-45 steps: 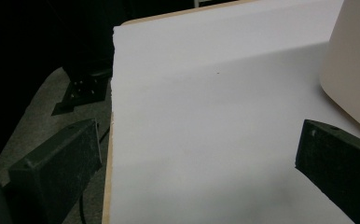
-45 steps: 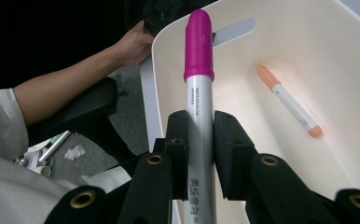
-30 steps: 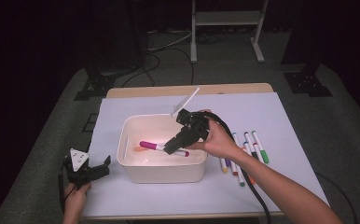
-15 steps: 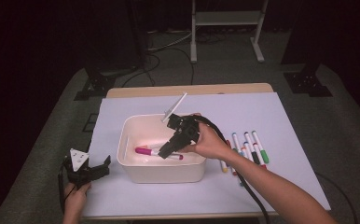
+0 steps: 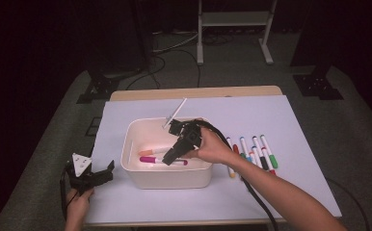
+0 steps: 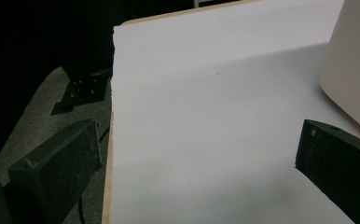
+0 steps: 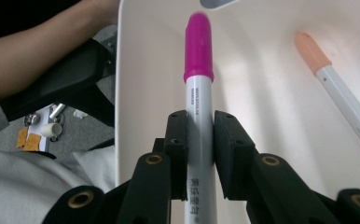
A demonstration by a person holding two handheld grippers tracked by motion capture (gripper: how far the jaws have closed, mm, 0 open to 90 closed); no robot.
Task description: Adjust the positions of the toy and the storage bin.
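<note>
A white bin (image 5: 165, 180) stands mid-table on white paper. Inside it lie a magenta-capped marker (image 5: 148, 159) and an orange-capped marker (image 5: 150, 151). My right gripper (image 5: 167, 159) reaches down into the bin. In the right gripper view the pads of this gripper (image 7: 200, 126) sit against both sides of the magenta marker (image 7: 198, 51), and the jaws have just been opening a little around it. The orange marker (image 7: 341, 93) lies apart to the right on the bin floor (image 7: 262, 70). My left gripper (image 5: 90, 169) rests open at the table's left front, nothing between its jaws (image 6: 197, 154).
Several capped markers (image 5: 254, 151) lie in a row on the paper right of the bin. The bin's corner (image 6: 355, 70) is close to the left gripper. The table's left edge (image 6: 109, 154) runs just beside that gripper. A cable trails from the right gripper.
My right gripper has sunk and shifted left into the bin with the magenta marker, which now lies low near the floor. The left gripper has stayed put.
</note>
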